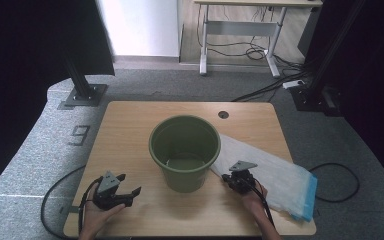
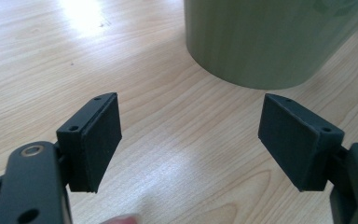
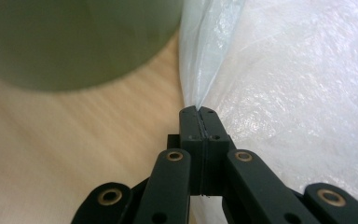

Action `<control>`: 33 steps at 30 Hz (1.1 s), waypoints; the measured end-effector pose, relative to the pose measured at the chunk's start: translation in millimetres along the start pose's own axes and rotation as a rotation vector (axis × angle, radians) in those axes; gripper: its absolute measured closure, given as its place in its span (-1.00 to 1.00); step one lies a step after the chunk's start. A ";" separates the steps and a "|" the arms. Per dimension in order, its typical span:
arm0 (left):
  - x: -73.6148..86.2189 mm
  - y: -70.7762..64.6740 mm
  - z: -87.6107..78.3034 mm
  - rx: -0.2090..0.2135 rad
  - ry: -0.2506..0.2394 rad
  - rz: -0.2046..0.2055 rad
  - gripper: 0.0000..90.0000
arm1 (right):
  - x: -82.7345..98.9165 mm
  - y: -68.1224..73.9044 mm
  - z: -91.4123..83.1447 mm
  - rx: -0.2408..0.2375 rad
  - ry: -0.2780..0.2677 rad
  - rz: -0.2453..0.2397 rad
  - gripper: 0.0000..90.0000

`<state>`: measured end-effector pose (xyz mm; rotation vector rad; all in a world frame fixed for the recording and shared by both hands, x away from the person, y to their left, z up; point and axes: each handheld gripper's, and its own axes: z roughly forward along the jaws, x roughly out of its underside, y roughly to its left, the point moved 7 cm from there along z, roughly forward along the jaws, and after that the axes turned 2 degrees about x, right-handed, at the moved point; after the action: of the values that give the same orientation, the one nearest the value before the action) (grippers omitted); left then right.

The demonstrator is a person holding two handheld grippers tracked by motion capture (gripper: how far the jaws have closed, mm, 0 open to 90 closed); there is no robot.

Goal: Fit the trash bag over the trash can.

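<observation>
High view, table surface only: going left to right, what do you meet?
left gripper → green bucket → right gripper, pinching the bag's edge → clear plastic bag, lying flat toward the right edge of the table.

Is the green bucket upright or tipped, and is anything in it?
Upright and empty: the green bucket stands on its base on the table, mouth up, its bare bottom showing in the high view.

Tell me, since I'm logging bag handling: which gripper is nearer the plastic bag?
Right. The right gripper is shut on the plastic bag edge; the left gripper, open, sits across the green bucket from it.
</observation>
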<state>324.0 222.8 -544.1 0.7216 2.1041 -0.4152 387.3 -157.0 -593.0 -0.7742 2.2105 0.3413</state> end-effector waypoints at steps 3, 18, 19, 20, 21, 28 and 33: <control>0.2 1.7 -0.7 -0.001 -0.003 -0.004 -0.53 | 11.1 0.1 -11.8 0.001 0.002 0.010 0.97; 0.7 1.5 1.8 -0.005 0.006 -0.002 -0.53 | -29.9 -11.8 10.9 0.005 -0.061 0.020 -0.11; 0.8 1.5 1.8 -0.007 0.007 -0.001 -0.53 | -30.1 -11.7 14.8 -0.006 -0.051 0.030 -0.12; 0.9 1.6 1.9 -0.007 0.008 -0.001 -0.53 | -28.9 -11.6 20.5 -0.014 -0.029 0.034 -0.14; 0.9 1.6 1.9 -0.007 0.008 -0.001 -0.53 | -28.9 -11.6 20.5 -0.014 -0.029 0.034 -0.14; 1.5 1.3 3.1 -0.014 0.015 0.006 -0.53 | -28.5 -13.8 32.7 0.000 -0.006 0.045 -0.07; 1.4 2.4 2.3 -0.020 0.012 0.004 -0.53 | -29.3 -13.3 33.8 0.022 -0.021 0.024 0.30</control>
<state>326.2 223.9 -546.6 0.7181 2.1150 -0.3885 430.5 -139.5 -594.5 -0.7301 2.2016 0.3353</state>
